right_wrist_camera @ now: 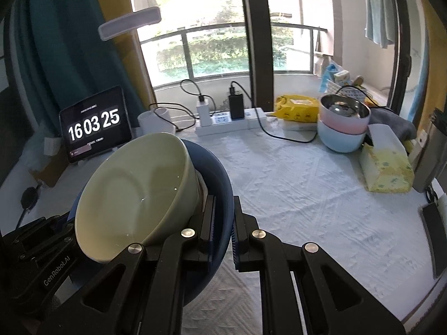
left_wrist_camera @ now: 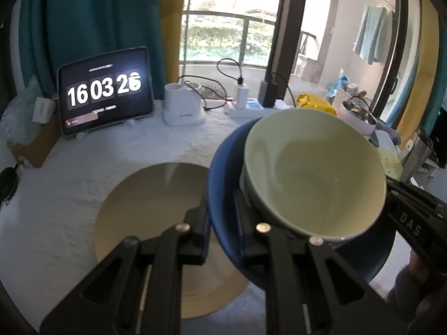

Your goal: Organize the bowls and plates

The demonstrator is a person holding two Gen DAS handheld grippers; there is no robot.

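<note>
Grippers, left [left_wrist_camera: 223, 223] and right [right_wrist_camera: 223, 223], each pinch the blue plate [right_wrist_camera: 220, 195] rim; green bowl [right_wrist_camera: 134, 195] sits tilted on it above the tan plate [left_wrist_camera: 145, 209].

White textured tablecloth [right_wrist_camera: 307, 195] over the table. Far left: tablet [right_wrist_camera: 95, 124] propped upright showing a flip clock, teal curtain [left_wrist_camera: 92, 28] behind it. White desk lamp [left_wrist_camera: 183, 106] just right of the tablet, head up high. Far centre: white power strip [right_wrist_camera: 232, 121] with a white charger and a black adapter plugged in, black cables looping off. Behind: big window with a dark frame post [right_wrist_camera: 257, 42], balcony railing, green hedge outside, bright daylight. Pale blue towel [right_wrist_camera: 377, 11] hanging far right. Yellow tissue box [right_wrist_camera: 388, 167] on the table's right edge.
</note>
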